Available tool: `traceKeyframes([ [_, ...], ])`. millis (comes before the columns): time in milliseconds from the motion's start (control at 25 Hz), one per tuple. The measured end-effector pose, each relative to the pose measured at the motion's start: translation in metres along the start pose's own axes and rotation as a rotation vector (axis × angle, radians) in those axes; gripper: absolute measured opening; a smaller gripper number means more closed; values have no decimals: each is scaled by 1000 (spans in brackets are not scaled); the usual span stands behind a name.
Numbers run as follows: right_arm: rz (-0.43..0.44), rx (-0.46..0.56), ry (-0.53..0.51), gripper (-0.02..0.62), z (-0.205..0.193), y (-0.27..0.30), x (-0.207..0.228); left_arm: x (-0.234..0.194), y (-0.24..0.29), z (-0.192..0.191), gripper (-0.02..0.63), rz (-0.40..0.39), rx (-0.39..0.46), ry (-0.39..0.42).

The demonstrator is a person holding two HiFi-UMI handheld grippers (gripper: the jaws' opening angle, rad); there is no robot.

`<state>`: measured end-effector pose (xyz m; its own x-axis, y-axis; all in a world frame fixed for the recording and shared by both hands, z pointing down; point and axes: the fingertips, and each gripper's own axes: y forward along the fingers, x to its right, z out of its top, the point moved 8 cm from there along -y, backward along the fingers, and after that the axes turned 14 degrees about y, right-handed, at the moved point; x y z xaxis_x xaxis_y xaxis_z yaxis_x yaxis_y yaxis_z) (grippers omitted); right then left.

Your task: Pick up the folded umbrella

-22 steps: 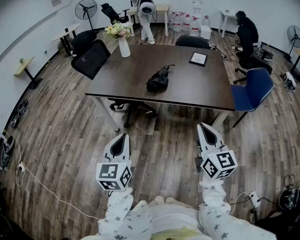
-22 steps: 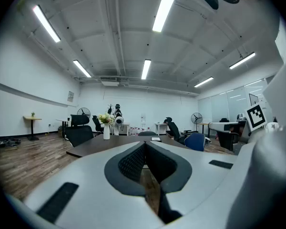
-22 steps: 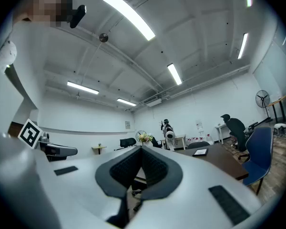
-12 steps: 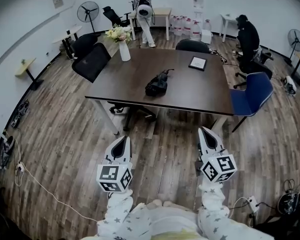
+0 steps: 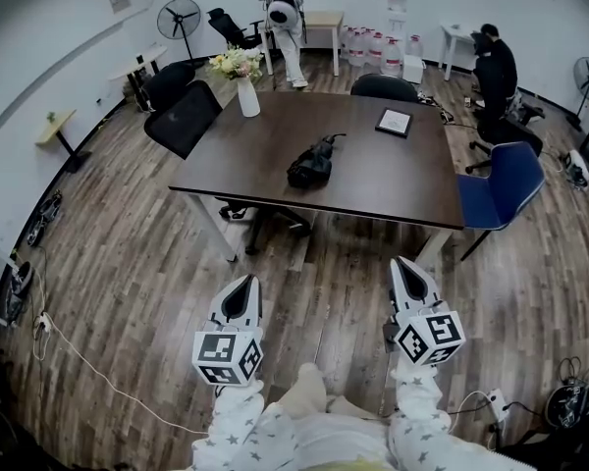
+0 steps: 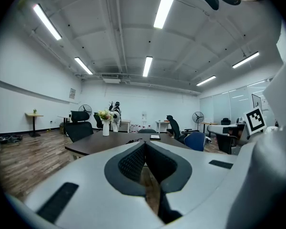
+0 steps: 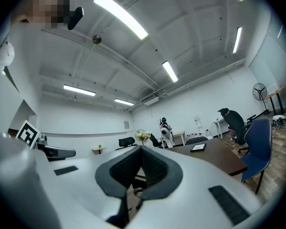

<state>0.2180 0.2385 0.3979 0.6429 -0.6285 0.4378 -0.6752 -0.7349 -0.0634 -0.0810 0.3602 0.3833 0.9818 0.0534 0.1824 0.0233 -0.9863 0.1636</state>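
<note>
— Plank floor [image 5: 128,263] underfoot, dark bench [image 5: 373,180] ahead and well apart from me. Step in hand, as I judge it: the approach. Nothing grasped yet.

— Tool state, left first?

— Left tool [image 5: 243,283]: jaws pressed together, tips meeting, nothing between them. Right tool [image 5: 404,265]: likewise pressed together and empty. Both are held out over the floor, short of the bench's near edge.

— And the folded umbrella?

— Folded umbrella [image 5: 311,162] lies on the bench near its middle, a black bundle with a thin end pointing to the far side. At the far left corner stands a vase of flowers [image 5: 245,88]. To the right of the umbrella lies a flat framed card [image 5: 394,121]. Both are well apart from it. A blue chair [image 5: 506,180] stands at the bench's right end.

— Next move?

— Judgement only: step up to the near edge and spread one tool's jaws before reaching. Then close across the bundle's body, not the thin end. The fabric looks soft and may squash, so the grip should be firm.
</note>
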Motion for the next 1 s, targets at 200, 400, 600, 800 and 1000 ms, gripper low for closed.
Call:
traceKeyframes([
  [200, -10, -28, 7, 21, -7, 22, 11, -9, 23, -7, 25, -4, -14, -15],
  [400, -17, -38, 6, 21, -8, 71, 23, -36, 67, -9, 25, -8, -8, -26],
  [600, -35, -24, 17, 21, -5, 133, 36, -71, 123, -4, 25, -29, -1, -21],
  [800, -53, -12, 15, 21, 2, 189, 45, -108, 177, 7, 25, -49, 21, -18],
  [1000, -80, -1, 6, 21, 3, 230, 53, -135, 223, 9, 25, -83, 32, -22],
])
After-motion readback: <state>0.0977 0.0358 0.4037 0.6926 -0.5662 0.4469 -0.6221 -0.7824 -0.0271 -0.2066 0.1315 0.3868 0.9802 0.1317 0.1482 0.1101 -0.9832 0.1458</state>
